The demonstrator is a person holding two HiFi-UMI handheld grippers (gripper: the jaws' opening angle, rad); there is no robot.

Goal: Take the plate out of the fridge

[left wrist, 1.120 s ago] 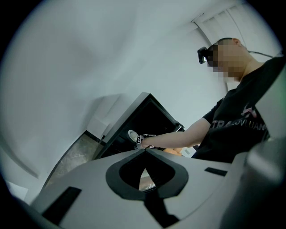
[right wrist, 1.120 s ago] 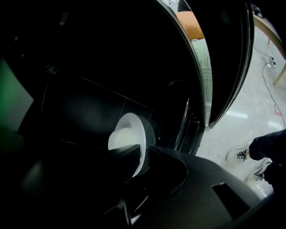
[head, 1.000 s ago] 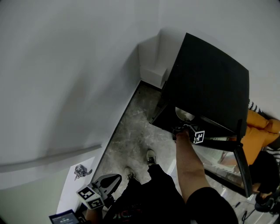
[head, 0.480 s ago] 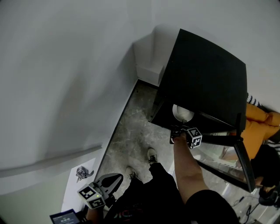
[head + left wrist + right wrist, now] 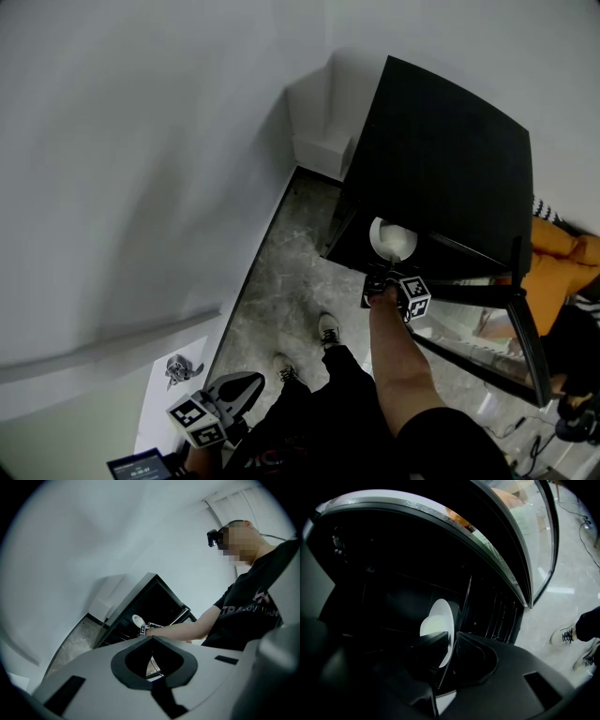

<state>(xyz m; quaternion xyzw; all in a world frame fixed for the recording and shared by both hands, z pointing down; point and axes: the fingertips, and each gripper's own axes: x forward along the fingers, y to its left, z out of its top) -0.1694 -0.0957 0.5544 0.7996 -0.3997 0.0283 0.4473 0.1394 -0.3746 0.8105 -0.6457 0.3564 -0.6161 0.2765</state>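
Slippage was the main worry here. Your right gripper (image 5: 451, 636) had just been closing its fingers, and they pinched the near rim of the white plate (image 5: 437, 620). That was a thin-edge hold only, with nothing under the dish. The plate was not out. It sat inside the black fridge (image 5: 441, 159), close to the front opening, on what I took for a wire shelf (image 5: 499, 616).

If you pulled too fast or tilted the wrist, the smooth rim could slide out of the fingers. The plate would then drop onto the shelf or the stone floor (image 5: 281, 281) by your shoes (image 5: 324, 333). Drag it low and the far edge could catch on the shelf wires. Lift it high and it could knock the fridge's upper frame. The glass door (image 5: 487, 328) stood open just beside your right forearm, so a wide swing out could clip it. Your left gripper (image 5: 151, 639) hung low at your side, well apart from the fridge, fingers pressed together on nothing. That left no second support if the plate tipped.

Writing: no brand was readable on the fridge or plate. Your shirt print showed in the left gripper view, with letters partly cut off, not safe to read. The marker cube (image 5: 414, 297) on the right gripper carried black-and-white squares, no text. A sheet of paper (image 5: 169, 375) near your left gripper showed a small grey picture, no legible words.
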